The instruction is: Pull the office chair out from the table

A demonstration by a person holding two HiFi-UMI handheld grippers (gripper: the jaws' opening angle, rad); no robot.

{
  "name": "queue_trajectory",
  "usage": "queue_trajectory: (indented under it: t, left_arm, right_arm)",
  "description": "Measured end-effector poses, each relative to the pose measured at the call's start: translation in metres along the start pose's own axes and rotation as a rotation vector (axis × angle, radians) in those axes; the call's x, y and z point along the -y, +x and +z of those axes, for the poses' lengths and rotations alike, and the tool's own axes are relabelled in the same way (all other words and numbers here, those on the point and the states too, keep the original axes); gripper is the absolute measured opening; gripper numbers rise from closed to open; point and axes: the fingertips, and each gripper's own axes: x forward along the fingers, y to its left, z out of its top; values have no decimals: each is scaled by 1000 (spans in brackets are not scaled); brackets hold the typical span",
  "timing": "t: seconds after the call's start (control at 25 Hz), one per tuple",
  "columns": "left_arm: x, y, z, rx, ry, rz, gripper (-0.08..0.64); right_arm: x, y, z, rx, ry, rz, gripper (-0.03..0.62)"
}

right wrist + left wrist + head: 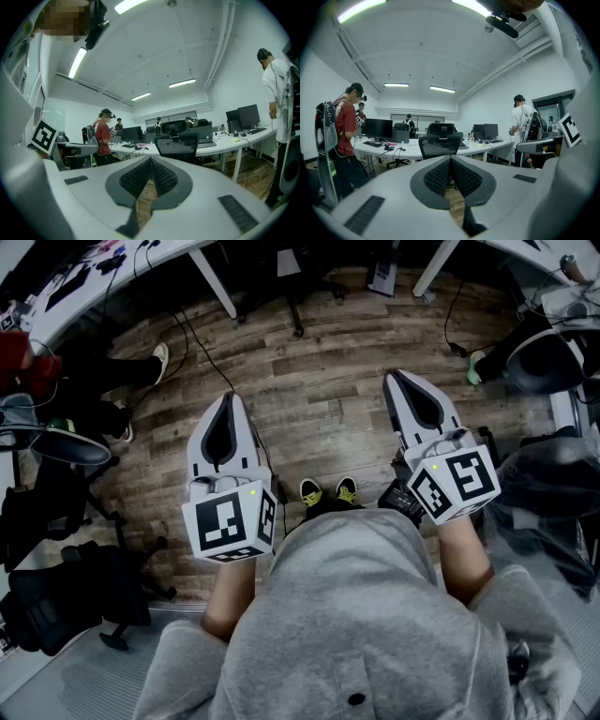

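Note:
A black mesh-backed office chair [439,140] with a headrest stands tucked against a curved white table [408,149], straight ahead of both grippers and some way off. The same chair [180,143] appears in the right gripper view. In the head view its dark base [292,298] shows at the top, between the table's white legs. My left gripper [228,401] and right gripper [395,381] hover side by side over the wooden floor, short of the chair. Both are shut with nothing between their pads.
A person in a red shirt [345,136] stands at the left of the table and one in white [523,123] at the right. Other black chairs [66,601] crowd my left side. A cable [202,352] runs across the floor.

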Motion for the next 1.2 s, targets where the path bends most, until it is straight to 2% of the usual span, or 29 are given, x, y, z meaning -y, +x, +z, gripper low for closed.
queue_trajectory:
  t: [0.4, 0.56, 0.6, 0.76, 1.2]
  left_arm:
    - [-4, 0, -3, -11, 3, -17, 12]
    - [-11, 1, -3, -10, 3, -21, 12]
    - [-12, 0, -3, -9, 3, -22, 12]
    - [-20, 0, 0, 2, -1, -29, 12]
    - [-47, 0, 6, 18, -9, -61, 12]
  right_arm:
    - [22, -14, 2, -42, -41, 55, 28]
    - [27, -10, 14, -74, -180, 43, 28]
    - [28, -9, 21, -64, -189, 39, 28]
    - [24, -1, 43, 10, -92, 9, 28]
    - [-33, 25, 29, -22, -129, 25, 28]
